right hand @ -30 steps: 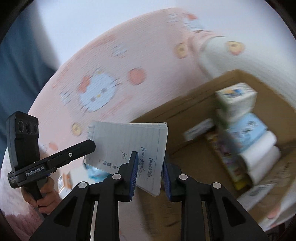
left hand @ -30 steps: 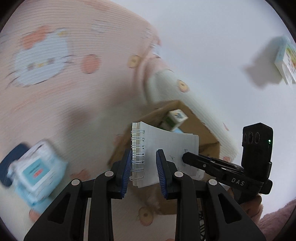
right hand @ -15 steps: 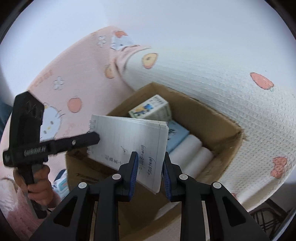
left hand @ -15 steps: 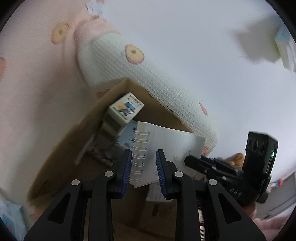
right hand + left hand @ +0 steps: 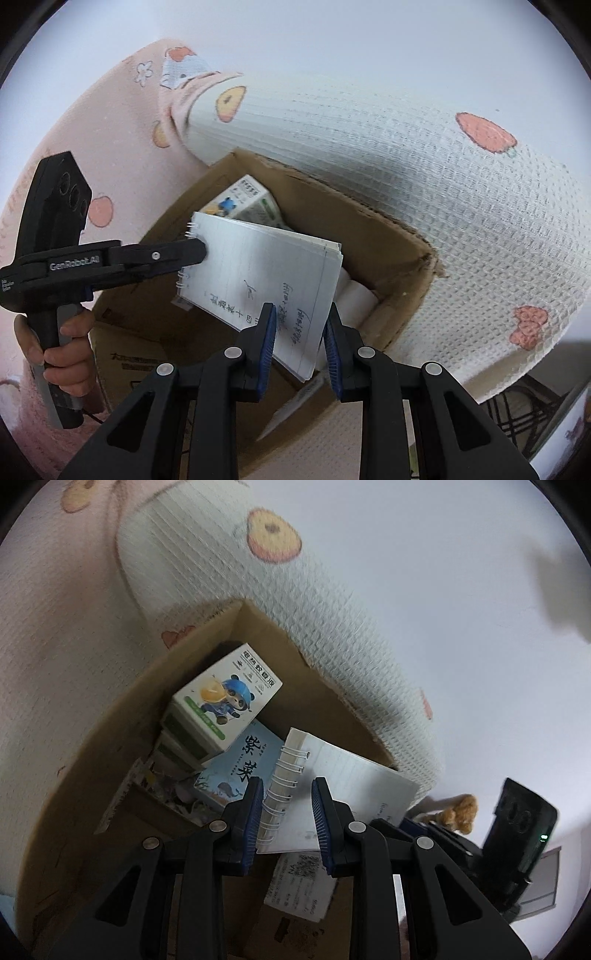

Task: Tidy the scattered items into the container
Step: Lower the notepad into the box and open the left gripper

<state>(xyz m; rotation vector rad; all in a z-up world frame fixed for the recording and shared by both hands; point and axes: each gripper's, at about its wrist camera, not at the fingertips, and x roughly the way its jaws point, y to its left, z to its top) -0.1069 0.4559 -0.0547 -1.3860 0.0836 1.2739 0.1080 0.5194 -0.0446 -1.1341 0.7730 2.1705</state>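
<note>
A white spiral notepad (image 5: 266,273) with handwriting is held between both grippers over the open cardboard box (image 5: 399,240). My left gripper (image 5: 286,808) is shut on its spiral edge (image 5: 284,794). My right gripper (image 5: 299,343) is shut on the opposite edge. The left gripper also shows in the right wrist view (image 5: 192,254), pinching the spiral side. The box (image 5: 110,746) holds a panda-printed carton (image 5: 225,701), a blue tissue pack (image 5: 236,771) and white rolls (image 5: 354,295).
The box sits beside a bed with a pink cartoon-print blanket (image 5: 110,147) and a white waffle blanket (image 5: 406,155). A white wall (image 5: 443,590) is behind. The person's hand (image 5: 62,339) grips the left tool. A shipping label (image 5: 299,886) is on the box flap.
Both grippers have carried the notepad from above the pink blanket to over the box and lower toward it. The grip on the notepad is unchanged.
</note>
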